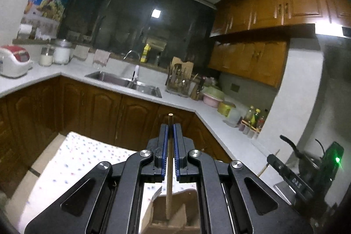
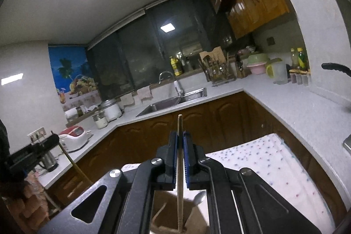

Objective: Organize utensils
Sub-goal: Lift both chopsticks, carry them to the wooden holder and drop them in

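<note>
My left gripper (image 1: 170, 127) is shut on a wooden chopstick (image 1: 169, 168). The stick runs up between the blue pads, and its lower end stands in a brown cardboard holder (image 1: 173, 212) below the gripper. A fork (image 1: 158, 190) leans at the holder's left. My right gripper (image 2: 180, 134) is shut on a second wooden chopstick (image 2: 179, 179), whose lower end also reaches into the cardboard holder (image 2: 166, 212). A metal spoon (image 2: 199, 199) stands in the holder to its right. Both grippers are raised and face the kitchen. The right gripper also shows at the right edge of the left wrist view (image 1: 272, 159).
A dotted white cloth (image 1: 76, 163) covers the table under the holder; it also shows in the right wrist view (image 2: 263, 161). An L-shaped white counter (image 1: 219, 128) carries a sink (image 1: 125, 80), a utensil rack (image 1: 179, 82), bowls, bottles and a rice cooker (image 1: 13, 60). A dark pan handle (image 2: 335, 68) sticks out at right.
</note>
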Demonstrator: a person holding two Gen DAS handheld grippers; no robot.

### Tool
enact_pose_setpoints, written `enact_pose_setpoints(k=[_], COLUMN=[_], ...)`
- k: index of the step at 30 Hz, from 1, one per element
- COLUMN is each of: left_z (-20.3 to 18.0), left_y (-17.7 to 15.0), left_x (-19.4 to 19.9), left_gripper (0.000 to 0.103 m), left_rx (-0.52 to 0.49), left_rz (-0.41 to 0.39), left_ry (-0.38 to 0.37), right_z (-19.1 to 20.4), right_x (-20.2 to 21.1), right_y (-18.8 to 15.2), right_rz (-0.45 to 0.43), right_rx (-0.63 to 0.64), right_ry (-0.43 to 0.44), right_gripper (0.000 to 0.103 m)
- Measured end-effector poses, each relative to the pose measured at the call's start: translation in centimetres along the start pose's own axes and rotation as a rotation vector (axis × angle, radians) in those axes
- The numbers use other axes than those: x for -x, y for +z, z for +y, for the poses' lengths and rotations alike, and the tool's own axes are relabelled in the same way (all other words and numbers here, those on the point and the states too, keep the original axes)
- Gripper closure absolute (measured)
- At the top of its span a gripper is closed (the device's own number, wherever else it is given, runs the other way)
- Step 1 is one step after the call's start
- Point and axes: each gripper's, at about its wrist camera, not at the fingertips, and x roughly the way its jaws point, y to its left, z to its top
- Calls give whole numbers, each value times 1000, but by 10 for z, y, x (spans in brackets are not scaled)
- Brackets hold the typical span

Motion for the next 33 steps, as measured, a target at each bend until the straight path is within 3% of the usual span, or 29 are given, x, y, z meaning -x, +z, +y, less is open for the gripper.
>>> enact_pose_setpoints(k=[7,14,28,30,32,33], left_z=[20,20,22,23,25,26], left_y=[-45,-78,-82,-81,-80,-78], left_x=[-37,-52,-59,-59,-56,-54], left_gripper=[99,98,97,97,90,78], left_rx=[47,10,-13,-3,8,12], left_rz=[67,135,169,178,181,182], left_ry=[58,73,90,85,78,77], right_z=[-10,-16,-14,-16,-20,-22], right_x=[-27,-42,-46,-47,-47,-46], right_y=[-34,-66,-71,-70,-70,-71], right_rz=[14,87,141,151,158,158], right_rx=[-10,-7,3,-5,-25,-37], right_ry=[-31,-39,-48,-43,-38,-33], right_gripper=[98,97,96,92,87,81])
